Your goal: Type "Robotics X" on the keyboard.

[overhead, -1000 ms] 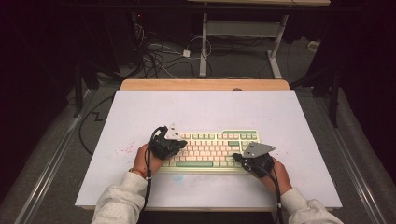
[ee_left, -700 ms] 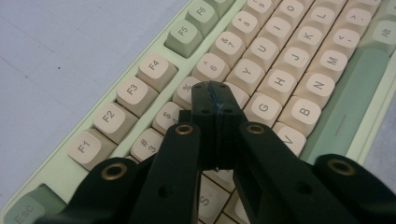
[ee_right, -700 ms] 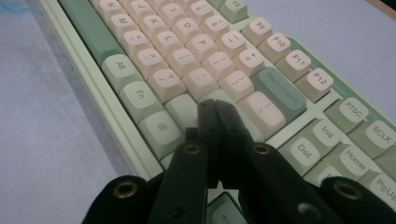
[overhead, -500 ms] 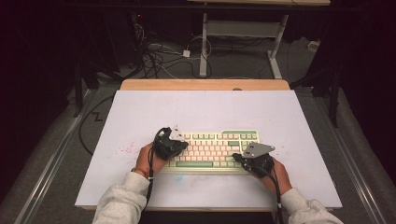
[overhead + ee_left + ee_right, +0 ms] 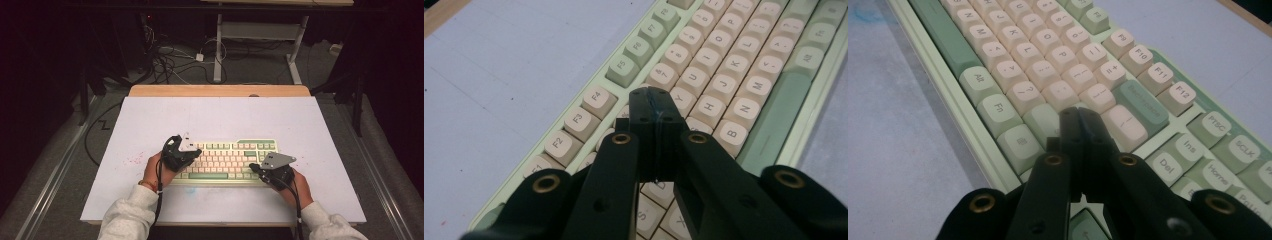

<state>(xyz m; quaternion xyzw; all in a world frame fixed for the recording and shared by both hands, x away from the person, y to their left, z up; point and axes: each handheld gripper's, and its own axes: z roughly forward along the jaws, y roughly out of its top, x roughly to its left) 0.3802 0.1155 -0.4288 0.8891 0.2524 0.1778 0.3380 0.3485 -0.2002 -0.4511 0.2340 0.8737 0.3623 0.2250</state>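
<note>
Two hand-held grippers, left hand-held gripper and right hand-held gripper, jaws together, hover over your keyboard, whose long axis runs between them, keys directly beneath each tip.

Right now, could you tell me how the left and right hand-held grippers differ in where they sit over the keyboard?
The left hand-held gripper is over the left half of the keyboard, its tip near the Y and H keys; the right hand-held gripper is at the right end, near the Enter column. The left one reaches farther up the key rows; the right one sits nearer the front edge. Both are shut and hold nothing.
</note>
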